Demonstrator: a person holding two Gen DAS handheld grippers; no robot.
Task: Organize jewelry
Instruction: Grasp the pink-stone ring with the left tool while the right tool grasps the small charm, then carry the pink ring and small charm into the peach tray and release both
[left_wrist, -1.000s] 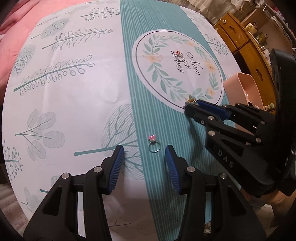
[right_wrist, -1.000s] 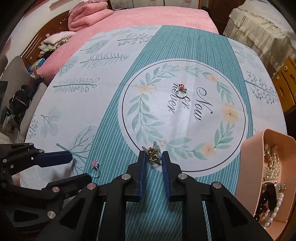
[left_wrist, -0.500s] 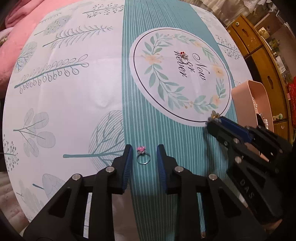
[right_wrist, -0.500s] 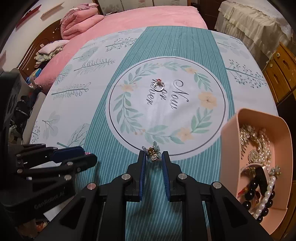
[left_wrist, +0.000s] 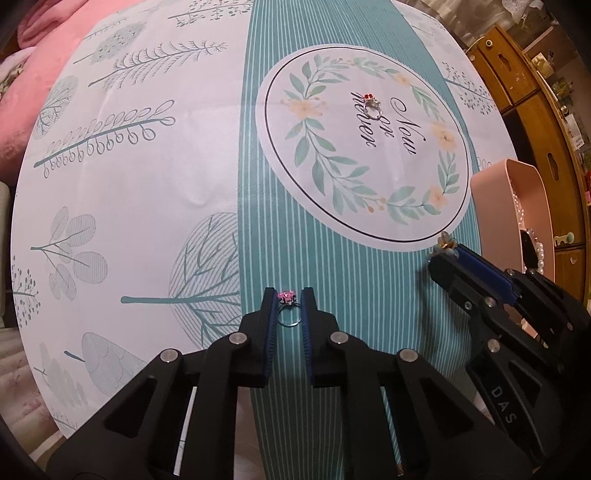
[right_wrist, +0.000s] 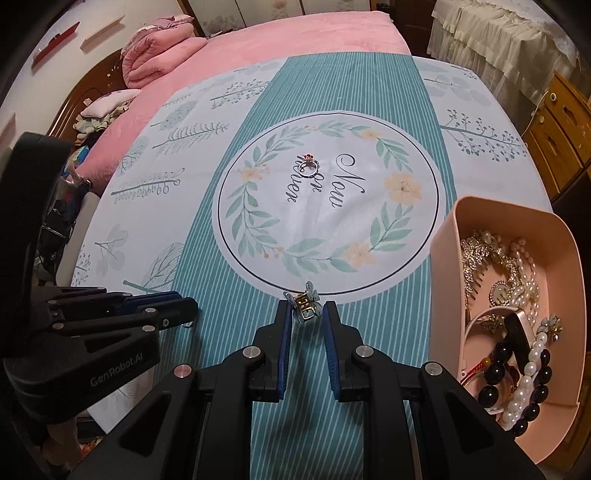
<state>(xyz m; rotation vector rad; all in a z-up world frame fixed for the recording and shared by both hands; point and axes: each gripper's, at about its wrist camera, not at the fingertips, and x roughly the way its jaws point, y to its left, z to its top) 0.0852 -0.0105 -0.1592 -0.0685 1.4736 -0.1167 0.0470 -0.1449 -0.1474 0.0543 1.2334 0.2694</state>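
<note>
Jaws of the left gripper (left_wrist: 289, 304), wide a second ago, are closing around the pink ring (left_wrist: 287, 308) (pickup nearly secured); right gripper (right_wrist: 306, 314) grips a clip (right_wrist: 304, 302).

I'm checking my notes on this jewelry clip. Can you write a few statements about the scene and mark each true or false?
1. The left gripper has a pink-stone ring between its fingers. True; its jaws are closing on it.
2. The right gripper holds a pearl necklace. False; it holds a small hair clip at its fingertips.
3. A red-stone ring lies inside the wreath circle on the cloth. True.
4. The pink tray is empty. False; it holds pearls, dark beads and other jewelry.
5. The tray sits at the left edge of the cloth in the right wrist view. False; it sits at the right edge.
</note>
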